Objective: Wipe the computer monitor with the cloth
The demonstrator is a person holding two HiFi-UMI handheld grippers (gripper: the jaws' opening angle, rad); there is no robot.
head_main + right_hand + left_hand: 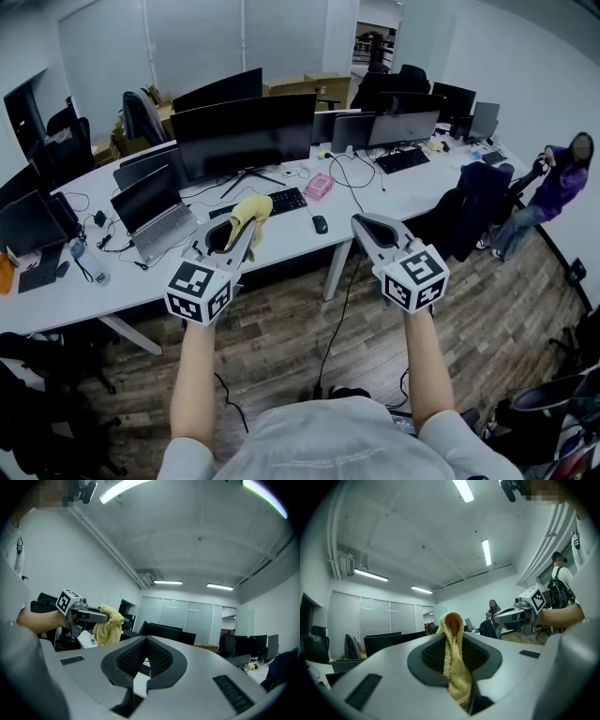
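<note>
My left gripper (pixel 242 230) is shut on a yellow cloth (pixel 251 217), which droops over its tip. In the left gripper view the cloth (pixel 453 663) is pinched between the closed jaws and hangs down the middle. My right gripper (pixel 367 226) is shut with nothing in it; its jaws meet at the tip (pixel 146 641). From the right gripper view the cloth (pixel 107 624) shows at the left. A wide black monitor (pixel 246 134) stands on the white desk (pixel 281 242), beyond both grippers, which are held above the floor short of the desk.
On the desk lie a black keyboard (pixel 281 201), a mouse (pixel 320 224), a laptop (pixel 150 212), a pink box (pixel 319 186) and more monitors (pixel 403 126). A chair with a dark jacket (pixel 476 211) stands at the right. A person (pixel 548 192) sits at far right.
</note>
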